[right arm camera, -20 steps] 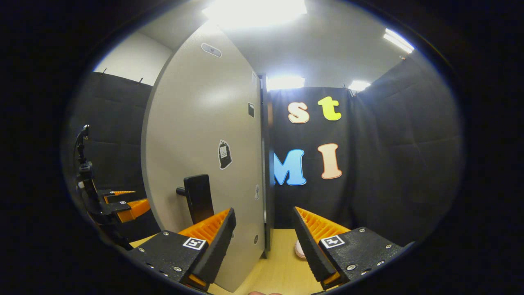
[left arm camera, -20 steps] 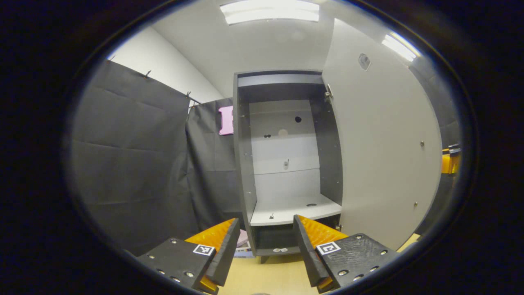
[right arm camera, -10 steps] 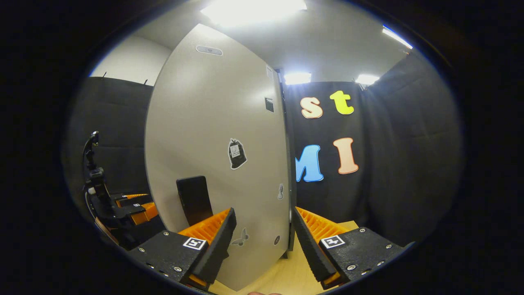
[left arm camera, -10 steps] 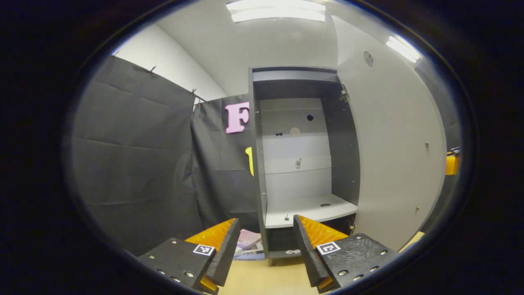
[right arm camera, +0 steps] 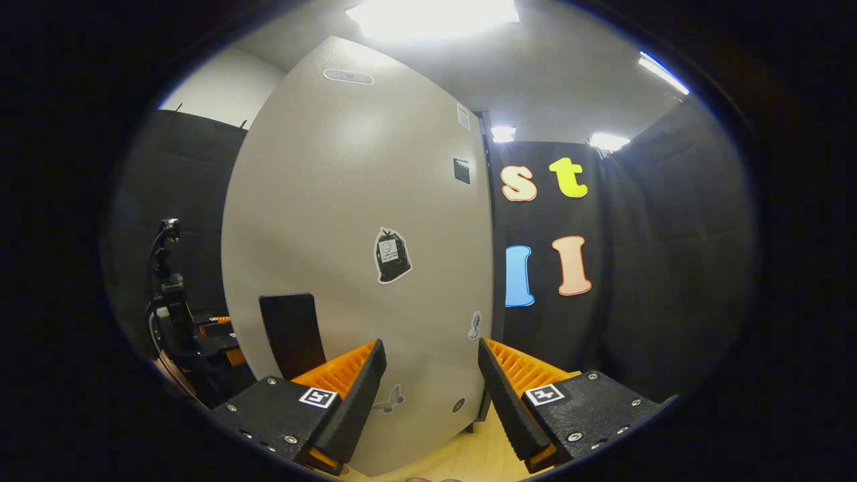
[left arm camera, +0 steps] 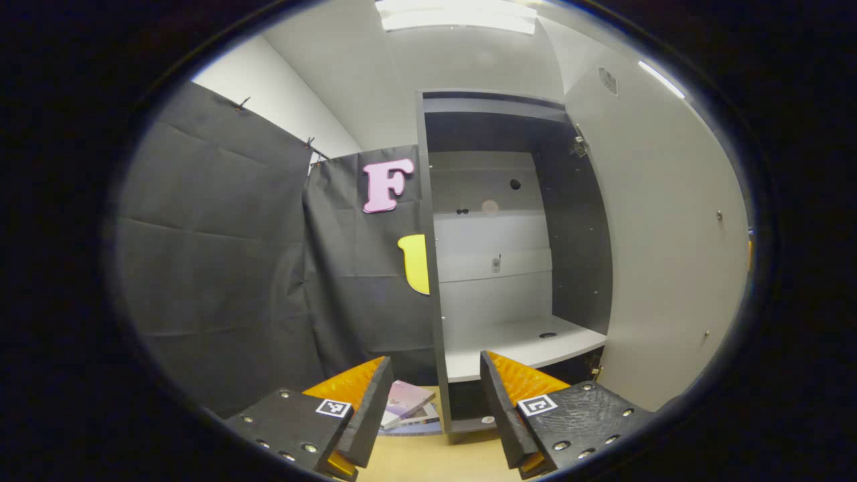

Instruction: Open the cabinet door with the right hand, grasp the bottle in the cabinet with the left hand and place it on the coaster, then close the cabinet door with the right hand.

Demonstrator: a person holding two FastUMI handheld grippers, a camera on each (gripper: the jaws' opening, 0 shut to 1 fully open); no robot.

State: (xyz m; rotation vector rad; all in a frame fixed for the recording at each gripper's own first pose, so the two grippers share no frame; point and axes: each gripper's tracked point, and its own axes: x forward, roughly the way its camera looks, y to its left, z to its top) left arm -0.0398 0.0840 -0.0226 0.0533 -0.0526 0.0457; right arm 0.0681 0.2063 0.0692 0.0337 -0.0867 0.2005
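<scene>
The grey cabinet (left arm camera: 495, 234) stands open in the left gripper view, its pale shelf (left arm camera: 522, 345) just beyond my left gripper (left arm camera: 432, 408), which is open and holds nothing. The door (left arm camera: 663, 254) hangs swung out on the right. In the right gripper view the door's outer face (right arm camera: 361, 221) stands close ahead, with stickers and a black handle (right arm camera: 291, 331) low on the left. My right gripper (right arm camera: 428, 402) is open in front of the door. The handle sits just left of and behind its left finger, not between the fingers. The left gripper (right arm camera: 214, 335) shows past the door's free edge.
A few books or leaflets (left arm camera: 408, 402) lie on the wooden table (left arm camera: 428, 462) left of the cabinet's foot. Black cloth walls close in on both sides. A cable and mount (right arm camera: 167, 281) rise at the far left of the right gripper view.
In the left gripper view the cabinet has slid right and looms larger. In the right gripper view the door face has widened, hiding more of the wall, and the handle has shifted left. Both grippers stayed open.
</scene>
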